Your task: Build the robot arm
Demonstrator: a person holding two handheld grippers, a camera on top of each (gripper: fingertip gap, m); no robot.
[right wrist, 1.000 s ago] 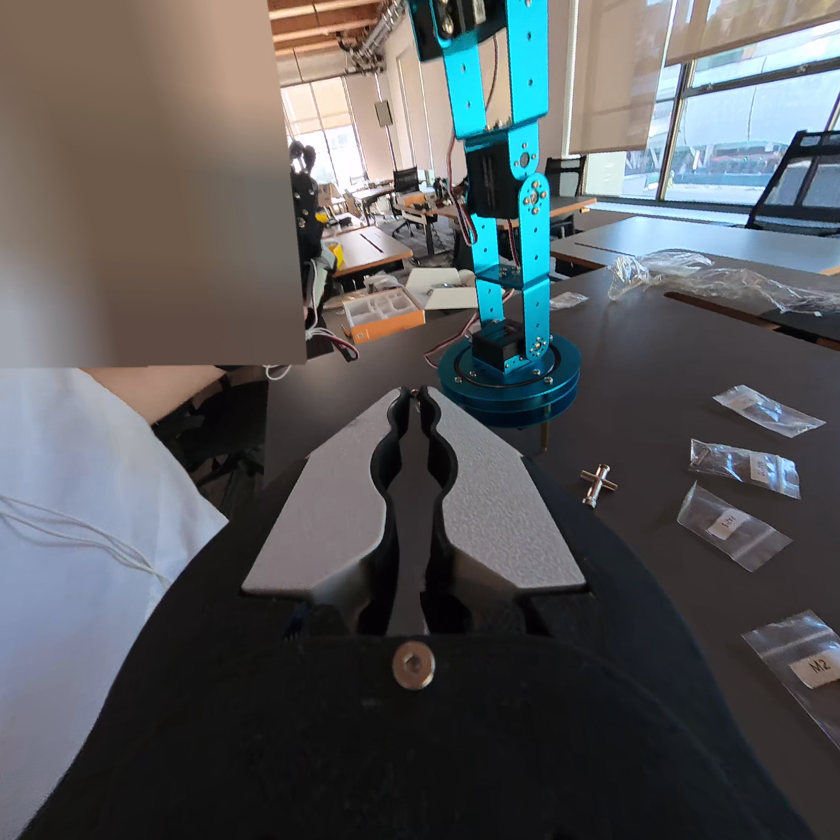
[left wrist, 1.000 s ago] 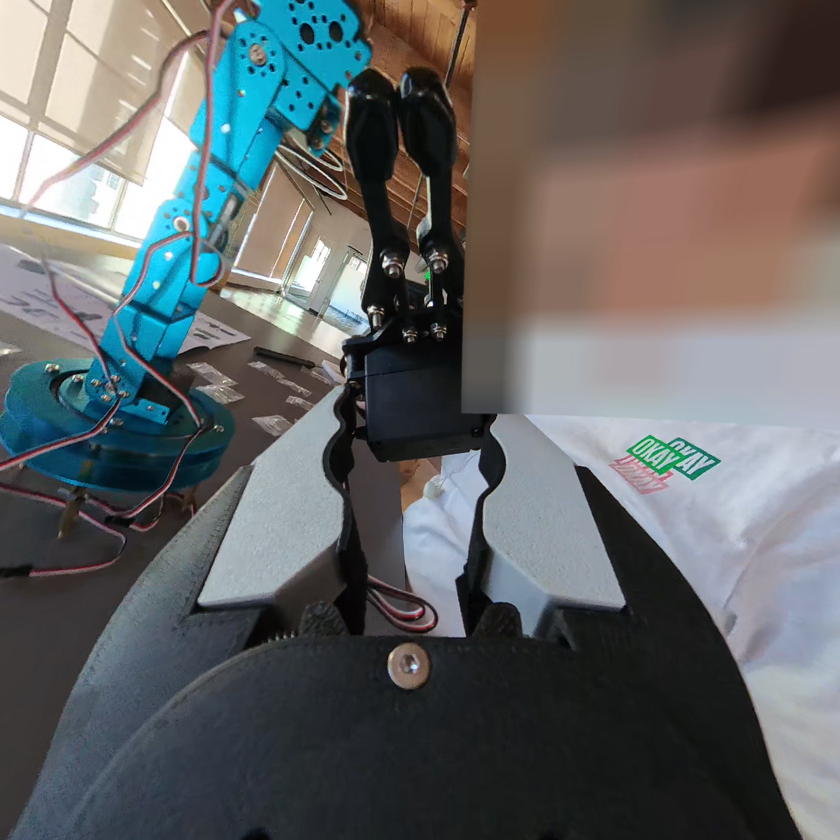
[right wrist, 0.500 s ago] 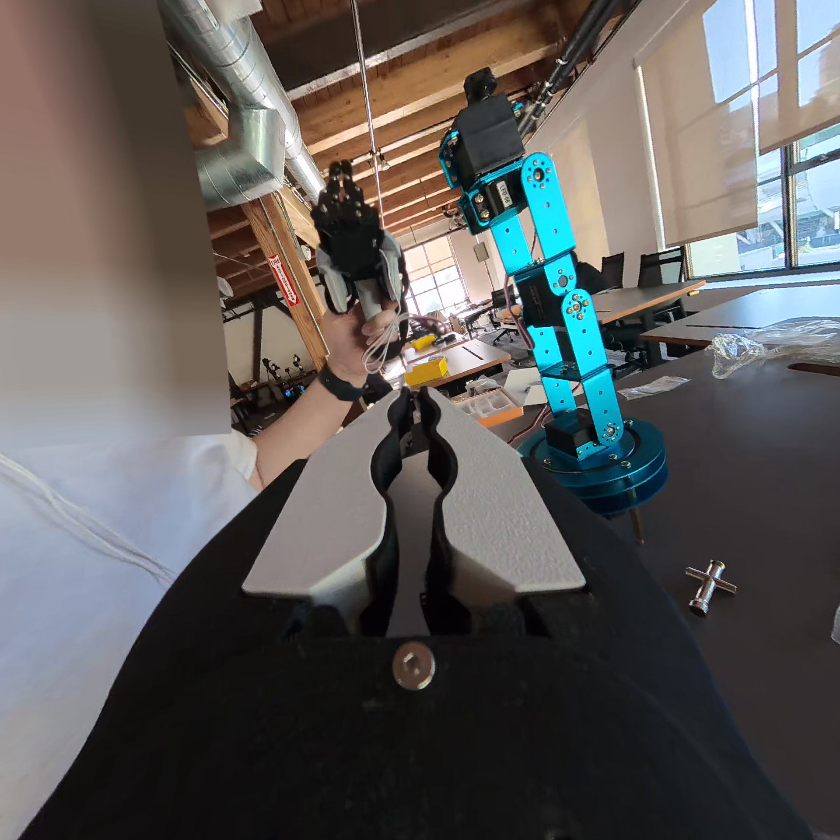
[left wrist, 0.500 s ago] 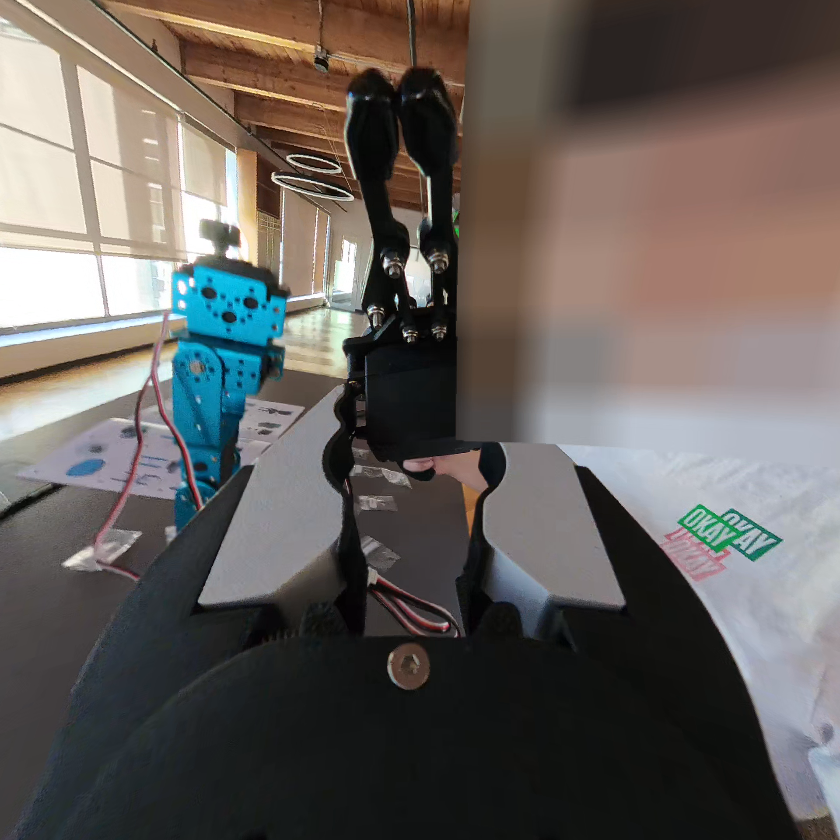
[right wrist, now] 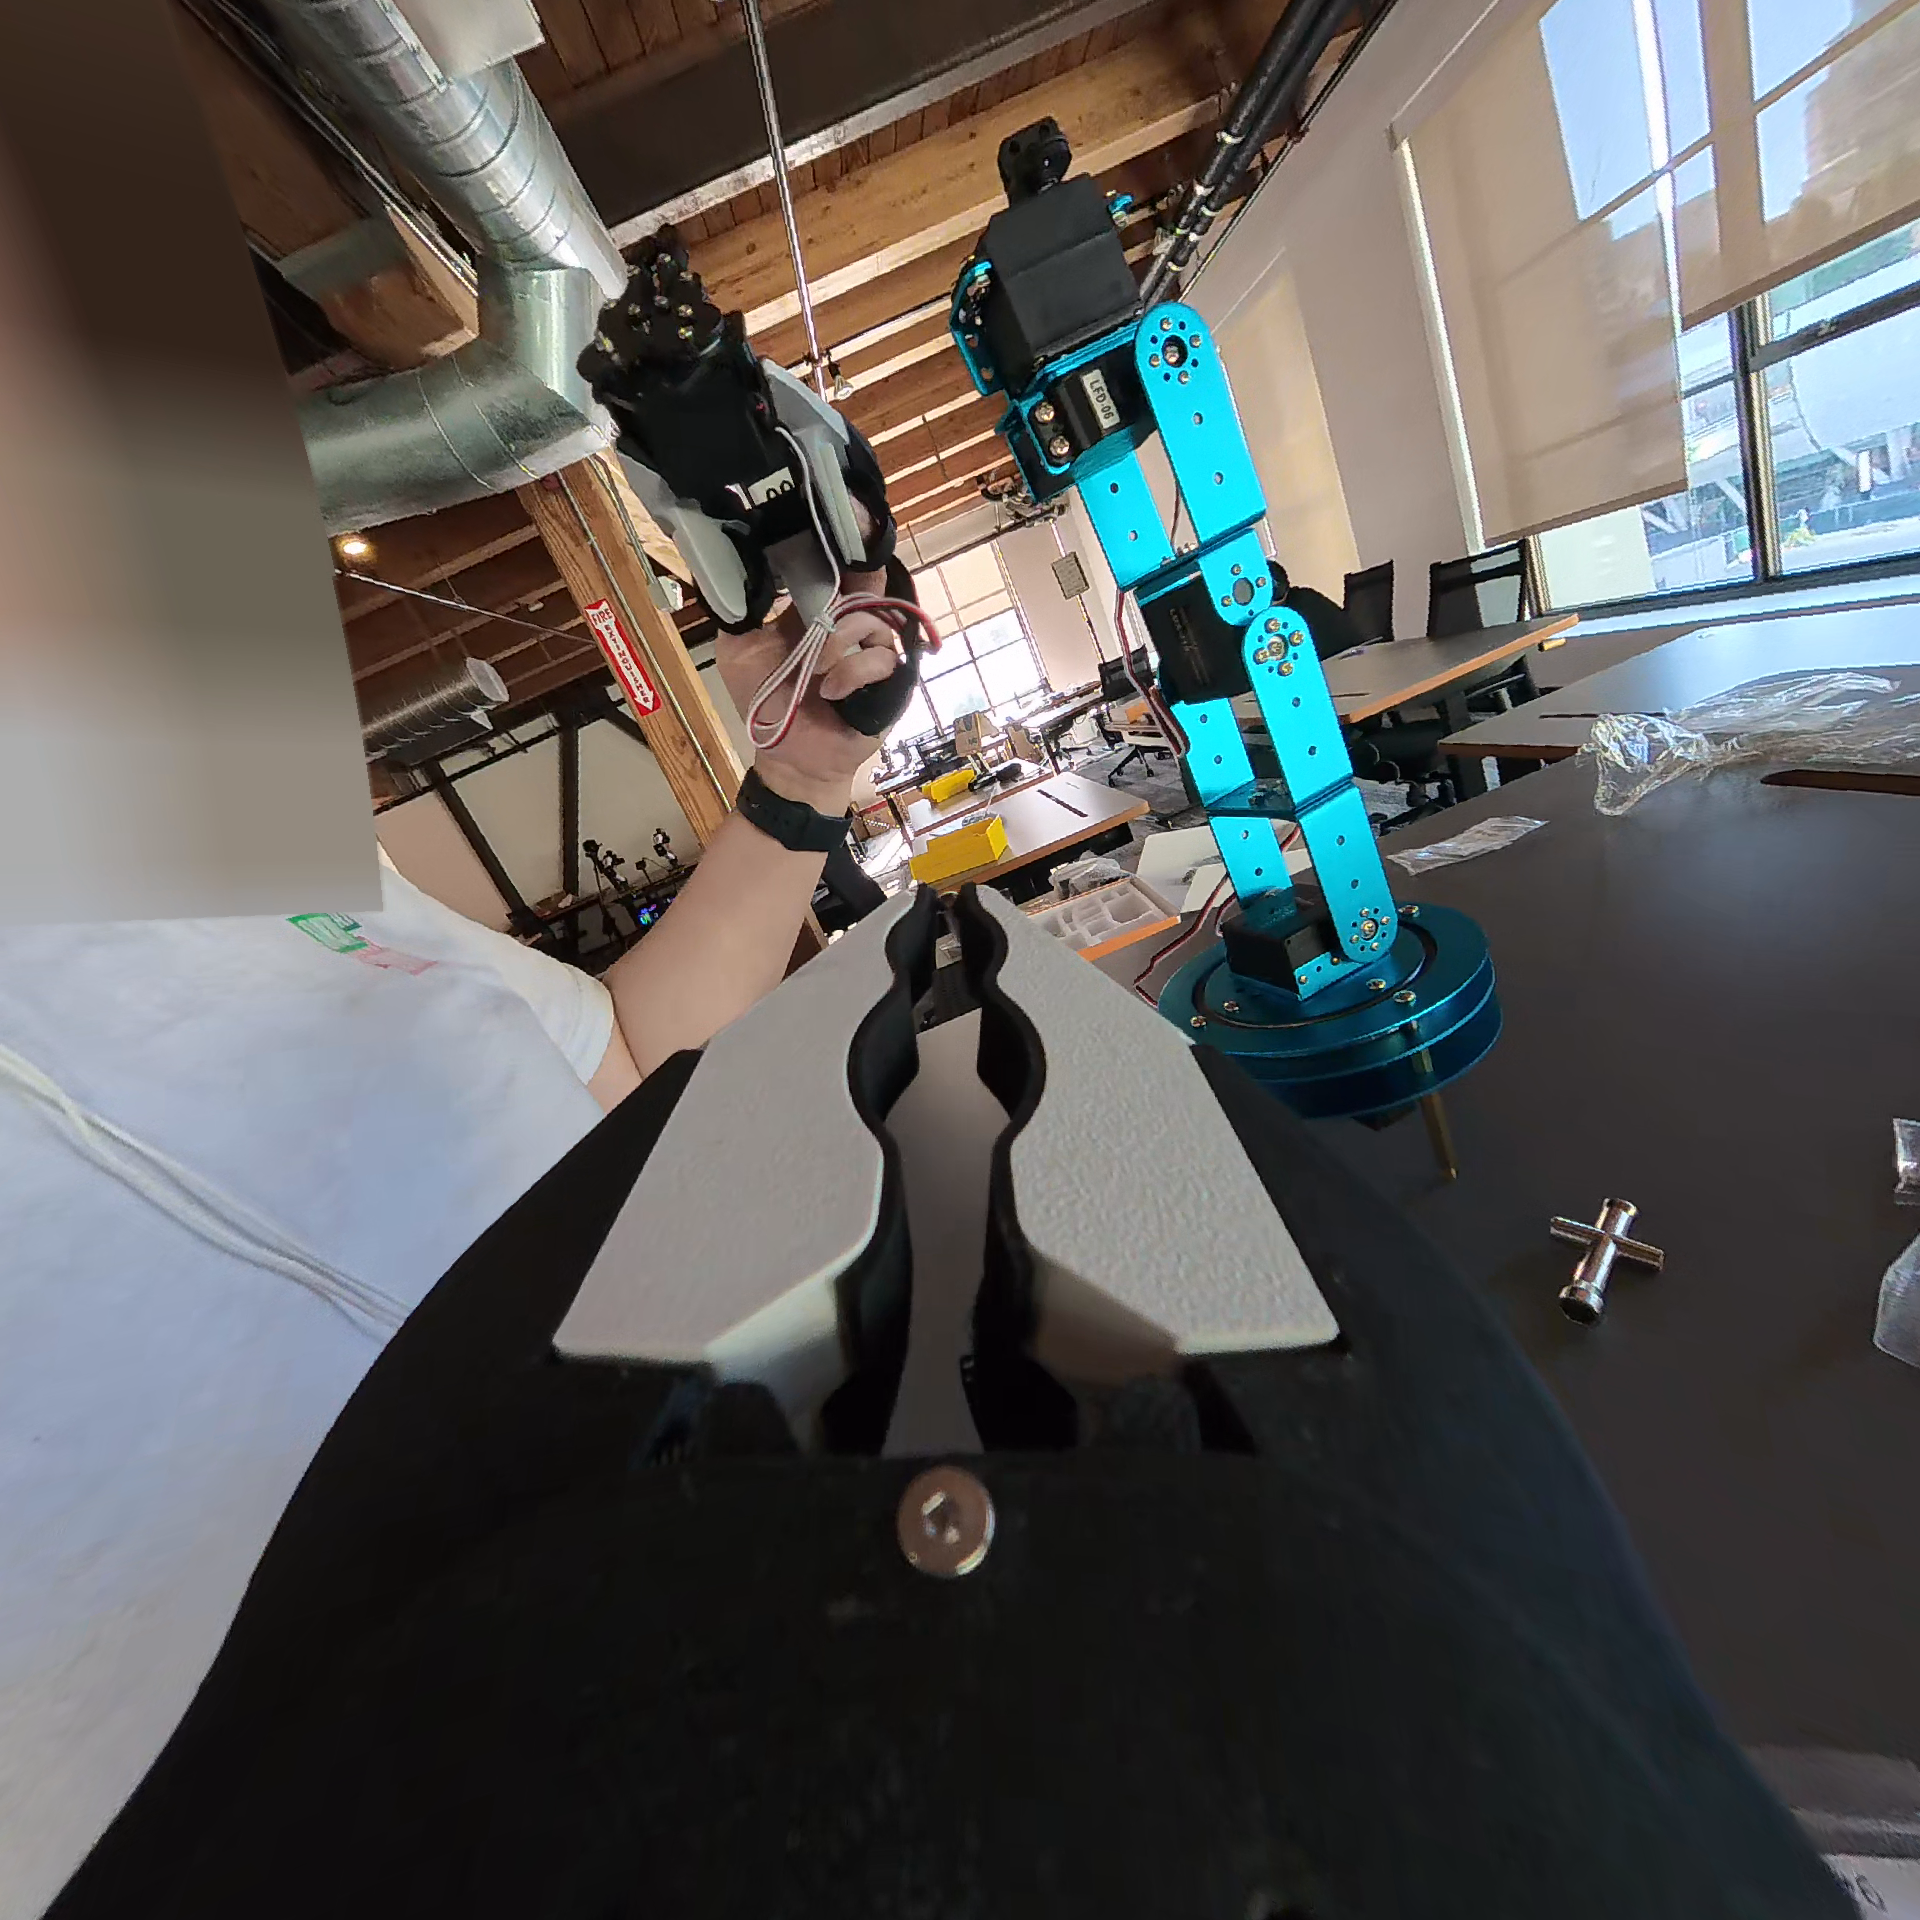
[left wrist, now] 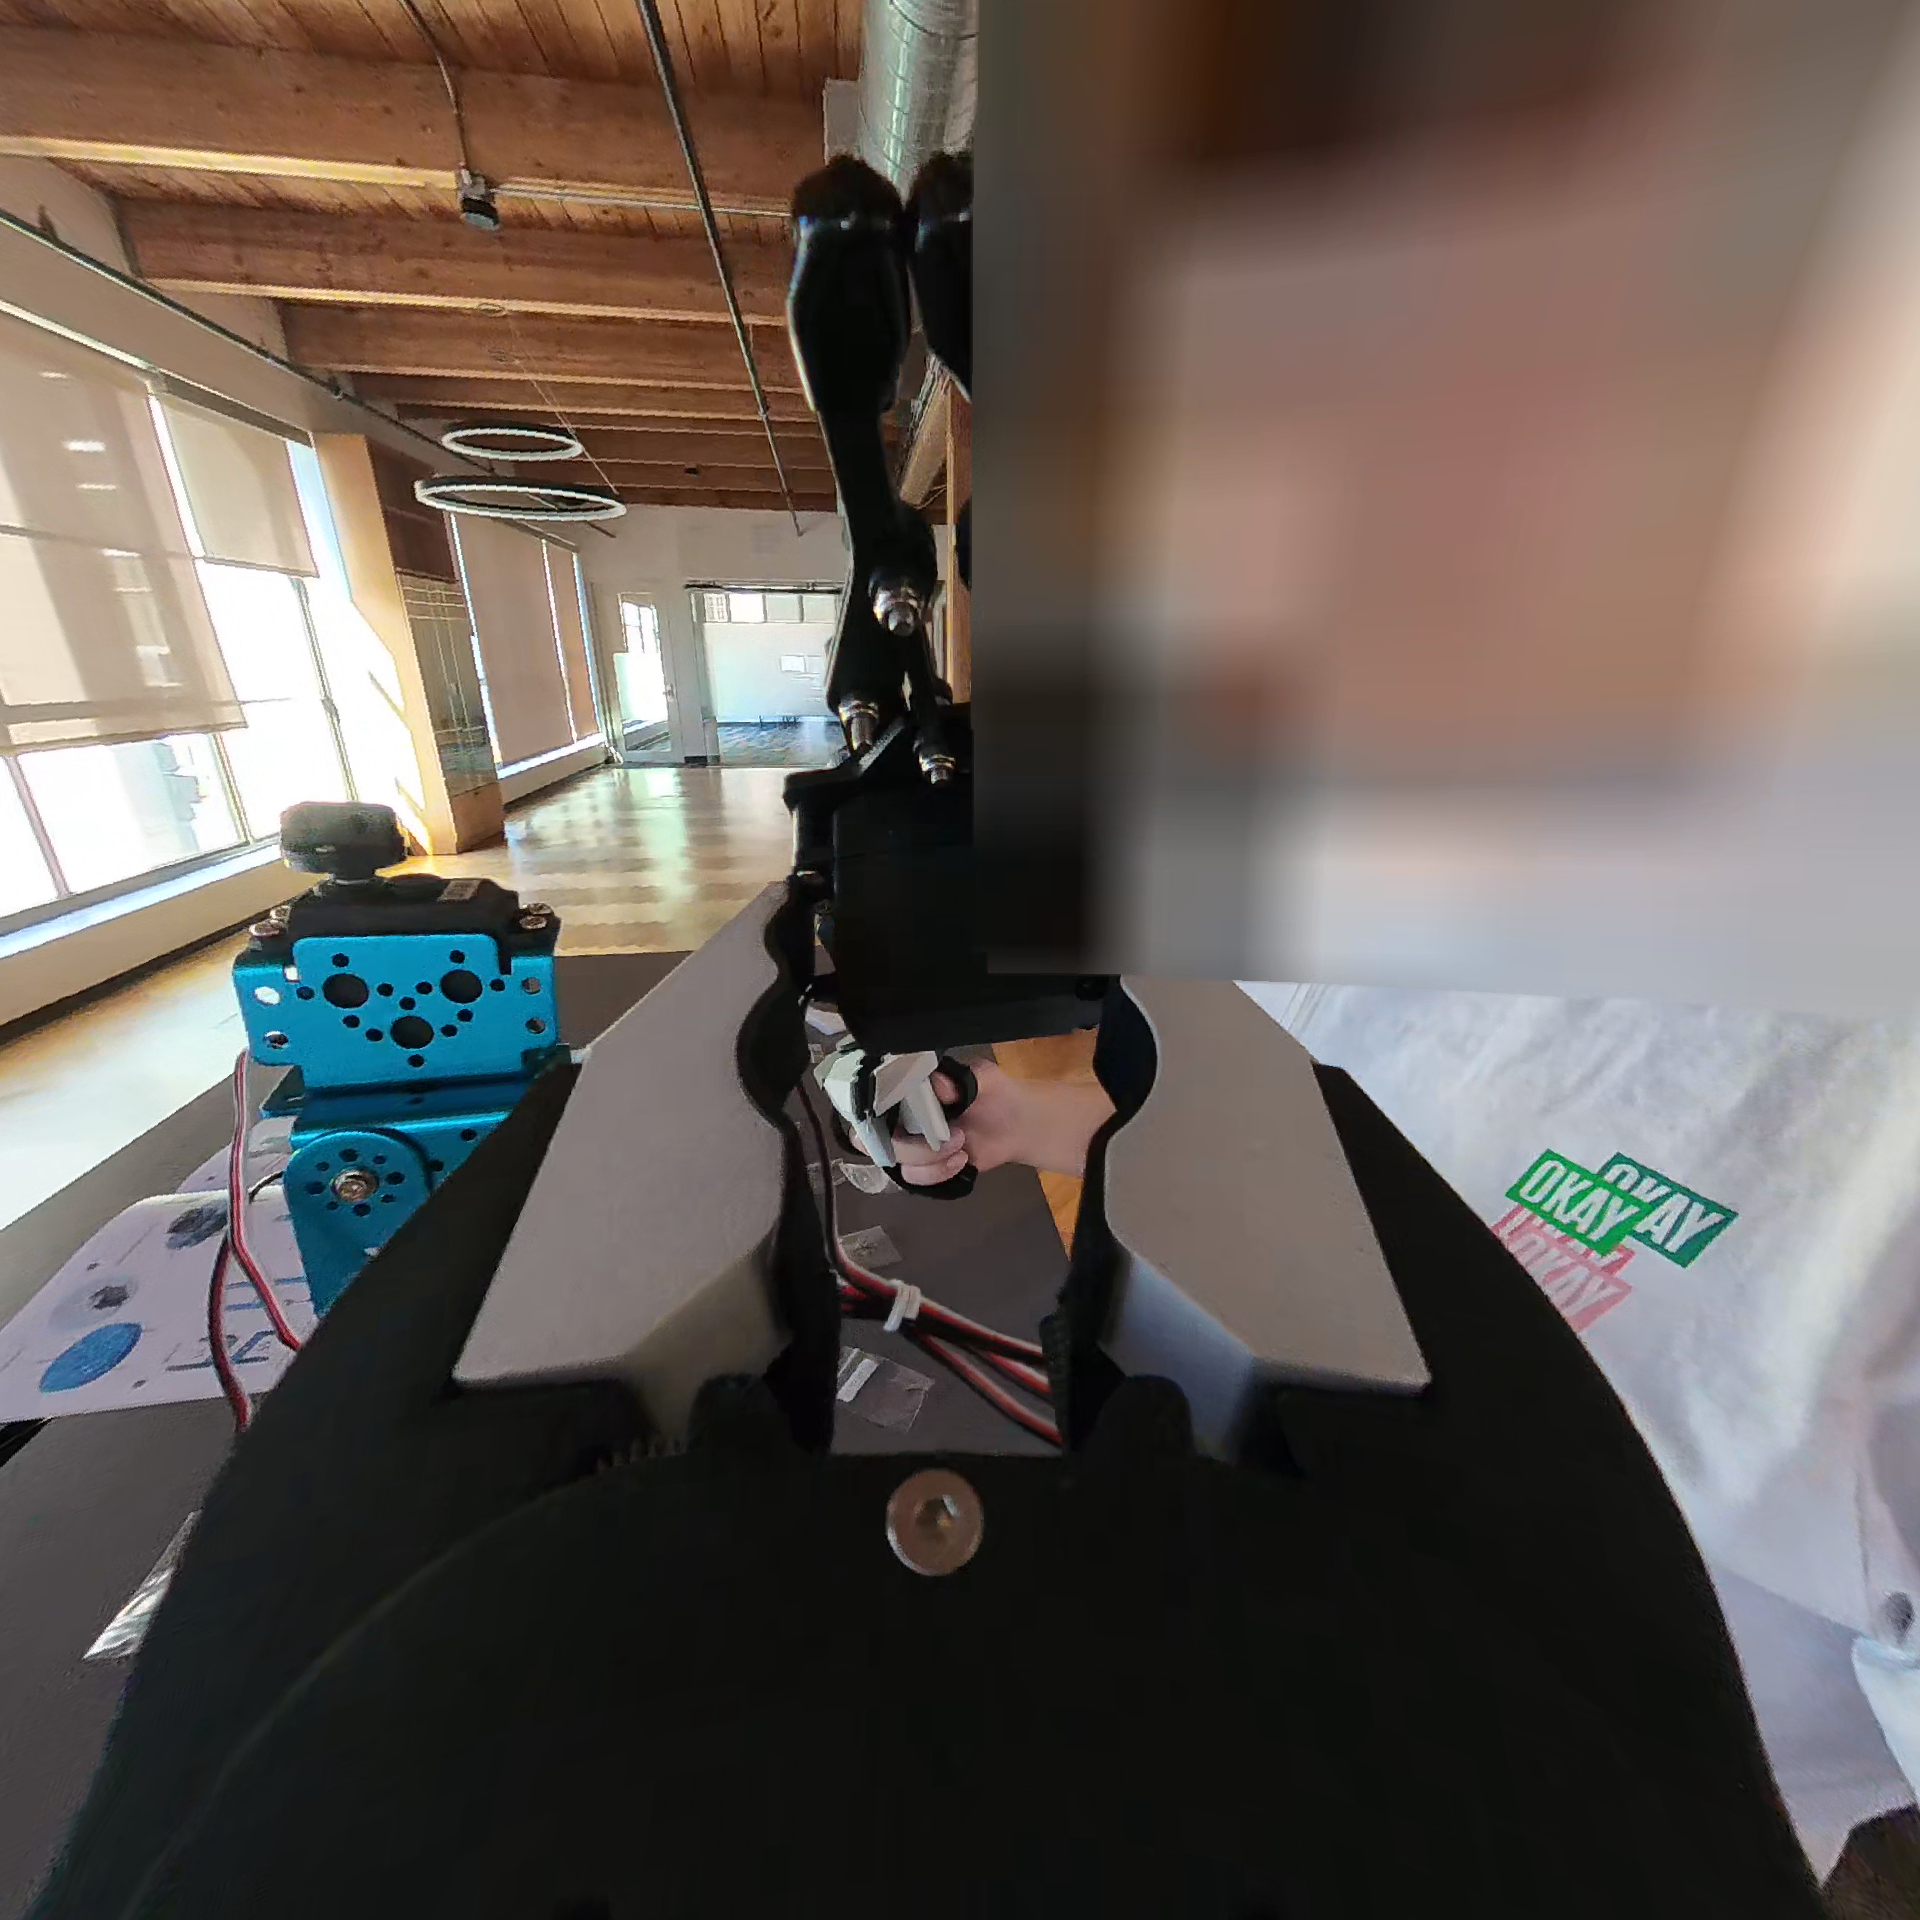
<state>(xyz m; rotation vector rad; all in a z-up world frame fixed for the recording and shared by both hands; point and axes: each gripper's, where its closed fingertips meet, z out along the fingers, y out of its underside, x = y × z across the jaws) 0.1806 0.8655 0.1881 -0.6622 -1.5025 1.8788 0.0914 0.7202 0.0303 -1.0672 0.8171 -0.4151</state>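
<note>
Left gripper jaws gripping the black claw's servo body, rigid, light, wires dangling loose; right gripper jaws clenched, holding nothing, above the desk.

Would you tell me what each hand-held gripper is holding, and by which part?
The left hand-held gripper clamps a black servo claw assembly by its boxy servo body, claw fingers pointing up. The right hand-held gripper is shut and holds nothing.
</note>
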